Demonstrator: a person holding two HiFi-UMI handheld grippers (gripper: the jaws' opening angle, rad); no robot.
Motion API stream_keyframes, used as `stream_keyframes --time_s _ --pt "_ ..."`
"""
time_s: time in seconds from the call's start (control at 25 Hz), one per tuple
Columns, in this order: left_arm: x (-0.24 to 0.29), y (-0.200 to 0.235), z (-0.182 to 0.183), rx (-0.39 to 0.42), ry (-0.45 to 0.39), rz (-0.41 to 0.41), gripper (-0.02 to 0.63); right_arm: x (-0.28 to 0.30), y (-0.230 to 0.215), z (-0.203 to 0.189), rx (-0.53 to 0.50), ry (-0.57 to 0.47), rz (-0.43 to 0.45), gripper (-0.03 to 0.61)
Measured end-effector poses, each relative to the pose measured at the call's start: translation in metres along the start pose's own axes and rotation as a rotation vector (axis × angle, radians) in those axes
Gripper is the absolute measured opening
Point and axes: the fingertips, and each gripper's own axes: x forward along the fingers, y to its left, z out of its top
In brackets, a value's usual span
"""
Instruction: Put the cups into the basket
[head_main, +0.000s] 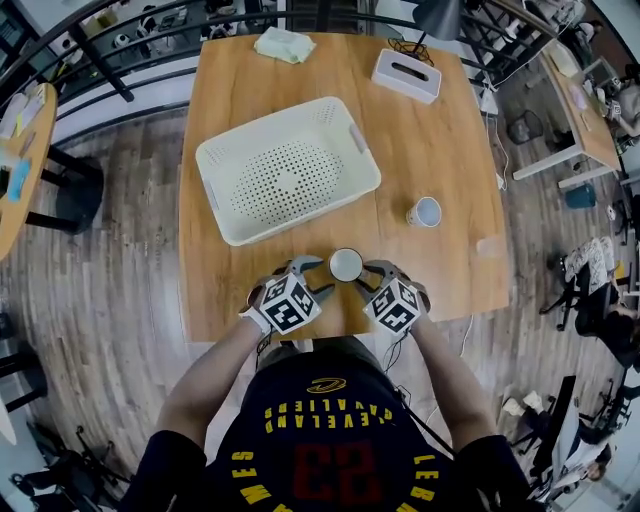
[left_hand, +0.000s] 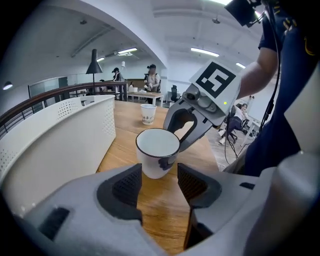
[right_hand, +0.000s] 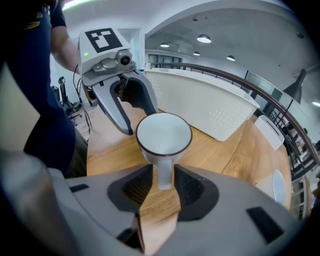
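White cup (head_main: 346, 265) btwn down-tilted L claw (head_main: 318, 276), R claw (head_main: 372, 278)

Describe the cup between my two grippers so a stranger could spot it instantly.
On the wooden table, look at the near edge, before the white perforated basket. The dark-rimmed white cup stands between the left gripper and right gripper; the other cup sits far right.
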Motion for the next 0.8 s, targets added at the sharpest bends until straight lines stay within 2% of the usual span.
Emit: stream_keyframes --time_s 0.12,0.2,0.4,0.56,0.8 --pt "0.008 0.004 0.001 0.034 0.015 0.009 0.218 0.004 0.0 -0.001 -0.045 0.014 -0.003 0.125" --pt "0.01 0.006 0.001 0.055 0.018 0.019 0.216 0.004 0.0 -0.002 -0.063 0.021 -0.018 0.077" --pt "0.01 0.008 0.0 0.09 0.02 0.023 0.193 0.004 -0.002 -0.002 -0.036 0.009 -0.034 0.067" --pt "0.008 0.004 -0.001 0.094 0.022 0.03 0.193 0.001 0.002 -0.001 -0.059 0.009 -0.056 0.066" --pt "-0.005 -0.002 0.002 0.09 -0.016 0.054 0.193 -0.008 0.009 0.007 -0.057 -0.021 -0.05 0.064"
